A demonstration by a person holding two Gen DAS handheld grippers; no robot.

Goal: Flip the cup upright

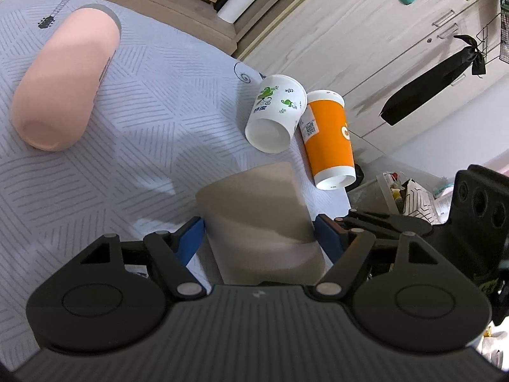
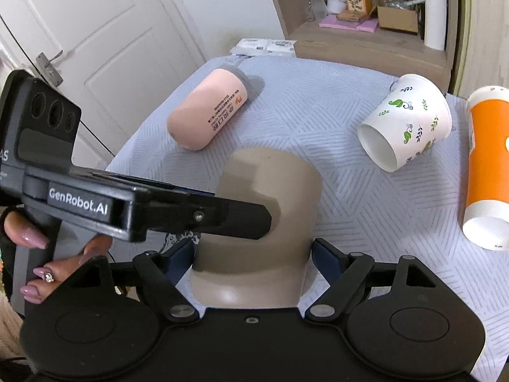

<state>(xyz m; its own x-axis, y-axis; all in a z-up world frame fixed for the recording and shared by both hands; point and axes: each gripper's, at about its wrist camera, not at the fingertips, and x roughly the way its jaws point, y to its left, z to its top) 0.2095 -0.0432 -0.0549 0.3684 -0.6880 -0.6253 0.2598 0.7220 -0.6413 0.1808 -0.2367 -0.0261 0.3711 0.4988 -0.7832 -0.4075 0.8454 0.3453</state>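
Observation:
A beige-grey cup lies between the blue pads of my left gripper, which is closed on its sides. In the right wrist view the same cup sits between the pads of my right gripper, which also grips it. The left gripper's finger reaches across the cup from the left. A pink cup, a white cup with green leaf print and an orange cup lie on their sides on the table.
The table has a pale blue striped cloth. A wooden shelf with boxes and a paper roll stands behind it. A white door is at the left. A hand holds the left gripper's handle.

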